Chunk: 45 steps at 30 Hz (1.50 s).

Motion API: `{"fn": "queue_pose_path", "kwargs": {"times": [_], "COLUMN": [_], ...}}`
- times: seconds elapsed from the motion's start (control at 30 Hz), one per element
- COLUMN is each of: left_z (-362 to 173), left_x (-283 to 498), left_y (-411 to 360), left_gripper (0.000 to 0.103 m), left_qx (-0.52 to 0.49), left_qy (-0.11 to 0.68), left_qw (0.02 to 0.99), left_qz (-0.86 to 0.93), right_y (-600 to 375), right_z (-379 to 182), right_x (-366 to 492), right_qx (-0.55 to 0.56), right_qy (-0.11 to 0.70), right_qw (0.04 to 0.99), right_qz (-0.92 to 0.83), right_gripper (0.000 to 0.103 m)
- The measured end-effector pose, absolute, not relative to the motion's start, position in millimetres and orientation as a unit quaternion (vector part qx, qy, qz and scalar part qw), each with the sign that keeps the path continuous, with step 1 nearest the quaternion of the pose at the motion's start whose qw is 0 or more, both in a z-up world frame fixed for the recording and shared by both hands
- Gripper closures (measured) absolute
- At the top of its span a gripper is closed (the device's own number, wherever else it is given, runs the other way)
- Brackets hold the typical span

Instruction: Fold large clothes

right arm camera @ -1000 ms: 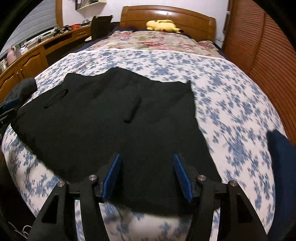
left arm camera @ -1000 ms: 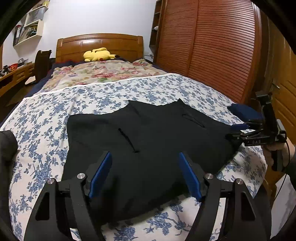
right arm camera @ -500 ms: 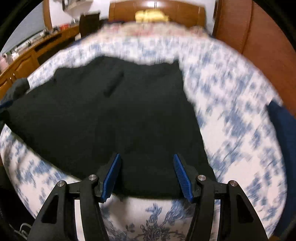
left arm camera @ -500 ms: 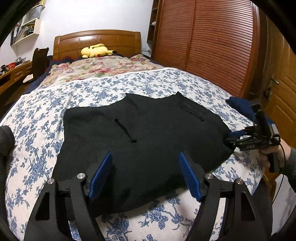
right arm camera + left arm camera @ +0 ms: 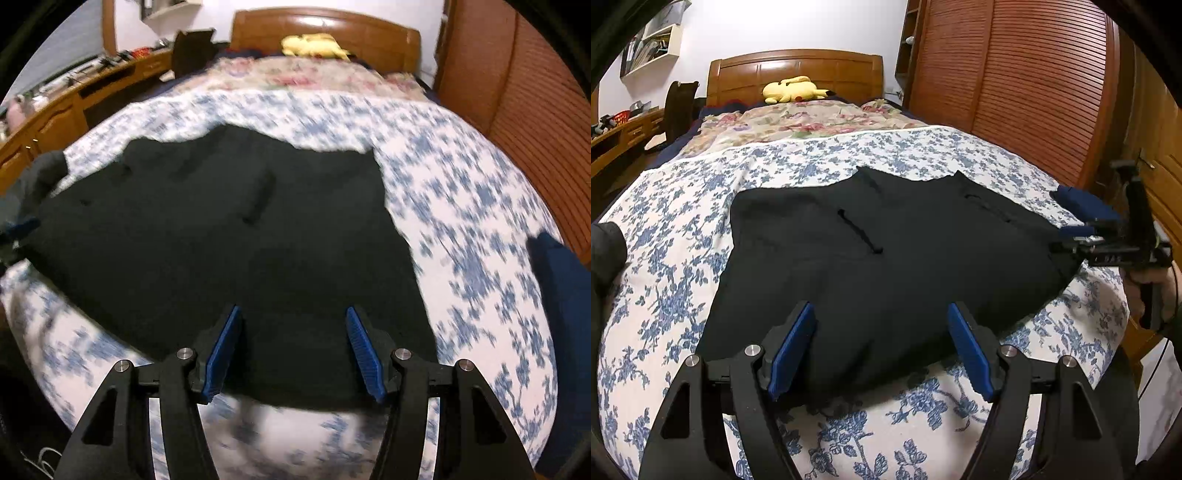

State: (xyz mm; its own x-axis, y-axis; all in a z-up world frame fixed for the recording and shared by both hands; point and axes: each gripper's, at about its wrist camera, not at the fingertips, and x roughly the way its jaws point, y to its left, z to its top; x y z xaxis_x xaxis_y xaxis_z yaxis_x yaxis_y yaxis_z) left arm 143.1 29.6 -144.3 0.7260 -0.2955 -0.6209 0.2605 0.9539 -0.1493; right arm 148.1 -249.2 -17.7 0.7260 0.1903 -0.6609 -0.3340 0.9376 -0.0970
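2 grippers sit at the foot edge of the bed (image 5: 683,236), probably lined up to take the hem for a fold. Left gripper (image 5: 882,347) and right gripper (image 5: 293,349) both have their jaws spread wide, gripping nothing. Beyond them the black garment (image 5: 886,266) lies flat across the bed's near half. A yellow plush toy (image 5: 792,88) rests by the headboard.

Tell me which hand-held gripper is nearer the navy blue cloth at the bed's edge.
Right. The right hand-held gripper is open just beside the navy blue cloth, at the black garment's corner. The left hand-held gripper is open across the garment's near hem.
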Motion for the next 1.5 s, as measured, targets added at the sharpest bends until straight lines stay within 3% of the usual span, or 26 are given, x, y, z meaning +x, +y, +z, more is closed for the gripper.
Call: {"fn": "queue_pose_path", "kwargs": {"times": [0.17, 0.37, 0.77, 1.5], "left_z": [-155, -159, -159, -160], "left_x": [146, 147, 147, 148], "left_y": [30, 32, 33, 33], "left_gripper": [0.028, 0.028, 0.028, 0.028], "left_qx": [-0.026, -0.031, -0.031, -0.027], "left_qy": [0.354, 0.36, 0.361, 0.362], "left_qw": [0.923, 0.919, 0.919, 0.919], "left_qz": [-0.15, -0.158, -0.157, -0.155], "right_y": [-224, -215, -261, -328], "right_z": [-17, -50, -25, -48], "right_x": [145, 164, 138, 152], "right_qx": [-0.111, -0.124, -0.107, 0.001], "right_qy": [0.332, 0.375, 0.376, 0.432], "right_qw": [0.92, 0.901, 0.913, 0.898], "right_qz": [0.175, 0.179, 0.12, 0.084], "right_gripper": [0.042, 0.042, 0.04, 0.032]}}
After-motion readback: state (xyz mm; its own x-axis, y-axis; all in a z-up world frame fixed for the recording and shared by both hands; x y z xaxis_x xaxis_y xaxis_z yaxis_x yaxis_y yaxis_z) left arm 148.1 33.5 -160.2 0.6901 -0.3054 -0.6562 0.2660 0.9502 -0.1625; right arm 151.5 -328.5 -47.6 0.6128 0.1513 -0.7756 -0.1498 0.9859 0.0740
